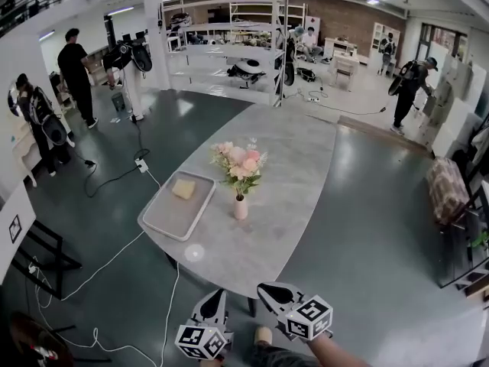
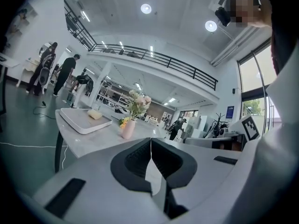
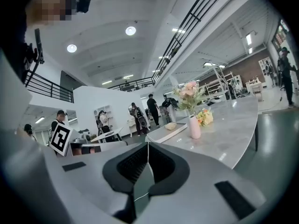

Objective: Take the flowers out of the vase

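A small pink vase [image 1: 241, 208] stands upright near the middle of the grey table [image 1: 306, 159], holding pink and white flowers [image 1: 240, 163]. The vase [image 2: 127, 129] with its flowers [image 2: 138, 101] shows ahead in the left gripper view, and the vase [image 3: 194, 127] with flowers [image 3: 189, 92] shows in the right gripper view too. My left gripper [image 1: 218, 300] and right gripper [image 1: 269, 291] hover side by side before the table's near end, well short of the vase. Both are shut with nothing between the jaws.
A grey tray [image 1: 177, 205] with a yellowish sponge [image 1: 183, 189] lies left of the vase. A small yellow bunch [image 3: 205, 117] lies beside the vase. Cables [image 1: 114, 258] trail across the floor at left. Several people stand around the hall, and shelving [image 1: 229, 44] stands behind the table.
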Demonstrator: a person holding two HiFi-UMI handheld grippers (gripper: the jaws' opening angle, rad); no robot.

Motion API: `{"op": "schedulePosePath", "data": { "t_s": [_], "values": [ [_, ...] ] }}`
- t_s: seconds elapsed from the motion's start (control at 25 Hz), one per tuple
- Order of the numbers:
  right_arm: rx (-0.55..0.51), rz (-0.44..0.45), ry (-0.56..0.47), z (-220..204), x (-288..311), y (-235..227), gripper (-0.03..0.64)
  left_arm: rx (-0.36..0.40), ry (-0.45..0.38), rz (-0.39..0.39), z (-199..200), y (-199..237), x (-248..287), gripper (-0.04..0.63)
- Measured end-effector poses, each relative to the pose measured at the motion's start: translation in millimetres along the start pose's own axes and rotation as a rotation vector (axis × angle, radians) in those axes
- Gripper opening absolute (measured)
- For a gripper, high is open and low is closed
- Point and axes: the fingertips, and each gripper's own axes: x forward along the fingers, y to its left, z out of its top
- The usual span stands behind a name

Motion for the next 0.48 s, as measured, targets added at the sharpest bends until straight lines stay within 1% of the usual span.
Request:
{"op": "schedulePosePath", "data": {
  "t_s": [0.12, 0.28, 0.48],
  "values": [
    [0.005, -0.005, -0.006, 7, 14, -19, 0.021, -0.003, 0.021, 0.001, 0, 12, 23, 0.017],
    [0.036, -0.016, -0.003, 6, 25, -43, 0.021, 0.005, 0.041, -0.009, 2, 18, 46, 0.017],
    [0.03, 0.024, 0.0, 6, 38, -45, 0.021, 0.013, 0.05, -0.01, 4, 24, 61, 0.017]
  ]
}}
